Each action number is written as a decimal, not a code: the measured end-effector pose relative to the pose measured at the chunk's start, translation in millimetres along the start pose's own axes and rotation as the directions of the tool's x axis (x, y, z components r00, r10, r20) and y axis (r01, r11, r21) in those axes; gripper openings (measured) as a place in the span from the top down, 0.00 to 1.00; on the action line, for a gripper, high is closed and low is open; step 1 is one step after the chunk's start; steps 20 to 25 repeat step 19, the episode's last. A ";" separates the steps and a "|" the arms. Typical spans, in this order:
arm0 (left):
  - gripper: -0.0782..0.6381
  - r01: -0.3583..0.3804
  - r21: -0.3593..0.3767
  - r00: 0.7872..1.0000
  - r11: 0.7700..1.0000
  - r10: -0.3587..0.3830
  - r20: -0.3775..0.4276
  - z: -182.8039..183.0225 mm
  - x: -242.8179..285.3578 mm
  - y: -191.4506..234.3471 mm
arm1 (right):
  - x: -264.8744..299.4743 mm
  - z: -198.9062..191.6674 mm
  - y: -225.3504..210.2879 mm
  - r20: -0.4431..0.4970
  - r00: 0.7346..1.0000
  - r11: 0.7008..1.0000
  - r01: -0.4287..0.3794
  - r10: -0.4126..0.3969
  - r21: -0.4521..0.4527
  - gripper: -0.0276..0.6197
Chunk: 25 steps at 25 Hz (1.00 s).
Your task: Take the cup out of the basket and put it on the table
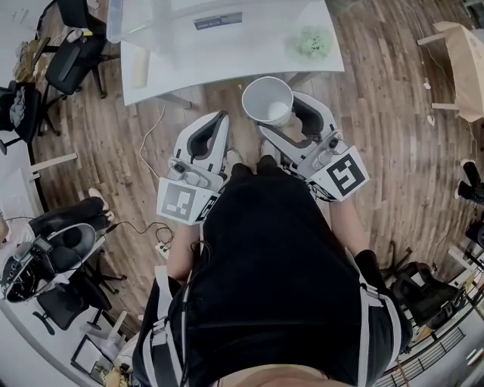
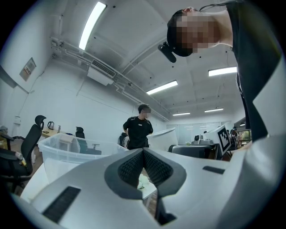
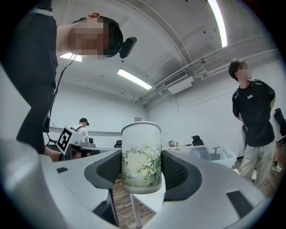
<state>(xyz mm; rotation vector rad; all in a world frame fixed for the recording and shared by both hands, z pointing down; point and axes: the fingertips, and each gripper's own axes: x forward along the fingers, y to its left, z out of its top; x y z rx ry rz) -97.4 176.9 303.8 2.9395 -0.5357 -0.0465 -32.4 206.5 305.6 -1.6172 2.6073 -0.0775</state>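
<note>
cup [image 1: 267, 99] stands upright, clamped between the pads of your right gripper [image 3: 141, 169], out of the basket and over the floor just short of the table [image 1: 227, 57]. your left gripper [image 1: 214, 127] is pinched closed on nothing. carrying step judged in hand; next, reach forward over the table, clear of the basket [image 1: 144, 19], lower and let go.

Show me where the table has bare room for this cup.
The near strip of the table is bare. It lies straight ahead of the cup held in the right gripper, between the pale strip at left and the green clump at right. The far left is taken by the clear bin.
</note>
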 end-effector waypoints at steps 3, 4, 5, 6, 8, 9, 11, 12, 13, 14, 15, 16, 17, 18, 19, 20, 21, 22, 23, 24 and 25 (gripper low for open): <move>0.87 0.007 0.008 1.000 1.000 -0.007 -0.003 -0.4 4.6 -2.3 | -1.4 0.0 -3.8 0.005 1.000 1.000 -0.001 0.001 0.006 0.53; 0.87 0.007 0.007 1.000 1.000 -0.007 -0.003 -0.7 5.1 -2.5 | -1.0 -0.2 -5.0 0.008 1.000 1.000 0.000 0.000 0.009 0.53; 0.87 0.007 0.007 1.000 1.000 -0.007 -0.003 -0.9 5.7 -3.0 | -0.9 -0.7 -6.2 0.010 1.000 1.000 0.002 -0.002 0.013 0.53; 0.87 0.005 0.009 1.000 1.000 -0.005 -0.003 -0.4 6.3 -3.8 | -1.2 -1.5 -7.3 0.009 1.000 1.000 0.004 -0.004 0.015 0.53; 0.87 0.002 0.015 1.000 1.000 -0.002 -0.001 1.3 7.9 -5.1 | -1.6 -1.8 -8.7 0.008 1.000 1.000 0.008 -0.008 0.018 0.53; 0.87 0.002 0.017 1.000 1.000 -0.002 0.000 2.1 8.6 -5.0 | -0.9 -1.0 -9.2 0.011 1.000 1.000 0.008 -0.008 0.018 0.53; 0.87 0.001 0.016 1.000 1.000 -0.001 0.002 3.0 9.4 -3.1 | 1.9 -0.7 -10.3 0.012 1.000 1.000 0.005 -0.005 0.016 0.53; 0.87 0.000 0.016 1.000 1.000 0.000 0.003 2.9 9.5 -2.0 | 3.1 -2.1 -11.1 0.005 1.000 1.000 0.005 -0.005 0.015 0.53; 0.87 -0.002 0.017 1.000 1.000 0.002 0.003 2.7 9.4 -1.1 | 3.7 -4.3 -11.8 -0.004 1.000 1.000 0.006 -0.006 0.015 0.53; 0.87 -0.006 0.019 1.000 1.000 0.005 0.004 3.0 9.3 -0.5 | 4.0 -6.6 -12.3 -0.012 1.000 1.000 0.006 -0.006 0.016 0.53; 0.87 -0.008 0.020 1.000 1.000 0.008 0.005 3.6 9.1 -0.3 | 3.8 -8.1 -12.4 -0.017 1.000 1.000 0.006 -0.006 0.017 0.53; 0.87 -0.008 0.022 1.000 1.000 0.008 0.006 4.2 9.0 -0.8 | 3.2 -8.6 -12.1 -0.019 1.000 1.000 0.005 -0.005 0.019 0.53; 0.87 -0.007 0.023 1.000 1.000 0.006 0.007 5.0 9.0 -1.5 | 2.3 -8.5 -11.7 -0.019 1.000 1.000 0.004 -0.004 0.021 0.53; 0.87 -0.005 0.025 1.000 1.000 0.005 0.008 6.0 8.9 -2.4 | 1.4 -8.0 -11.3 -0.018 1.000 1.000 0.004 -0.004 0.022 0.53; 0.87 -0.003 0.026 1.000 1.000 0.003 0.009 7.0 8.9 -3.2 | 0.5 -7.6 -10.9 -0.017 1.000 1.000 0.003 -0.003 0.024 0.53; 0.87 -0.003 0.026 1.000 1.000 0.003 0.009 7.0 8.9 -3.2 | 0.5 -7.6 -10.9 -0.017 1.000 1.000 0.003 -0.003 0.024 0.53; 0.87 -0.003 0.026 1.000 1.000 0.003 0.009 7.0 8.9 -3.2 | 0.5 -7.6 -10.9 -0.017 1.000 1.000 0.003 -0.003 0.024 0.53; 0.87 -0.003 0.026 1.000 1.000 0.003 0.009 7.0 8.9 -3.2 | 0.5 -7.6 -10.9 -0.017 1.000 1.000 0.003 -0.003 0.024 0.53; 0.87 -0.003 0.026 1.000 1.000 0.003 0.009 7.0 8.9 -3.2 | 0.5 -7.6 -10.9 -0.017 1.000 1.000 0.003 -0.003 0.024 0.53; 0.87 -0.003 0.026 1.000 1.000 0.003 0.009 7.0 8.9 -3.2 | 0.5 -7.6 -10.9 -0.017 1.000 1.000 0.003 -0.003 0.024 0.53; 0.87 -0.003 0.026 1.000 1.000 0.003 0.009 7.0 8.9 -3.2 | 0.5 -7.6 -10.9 -0.017 1.000 1.000 0.003 -0.003 0.024 0.53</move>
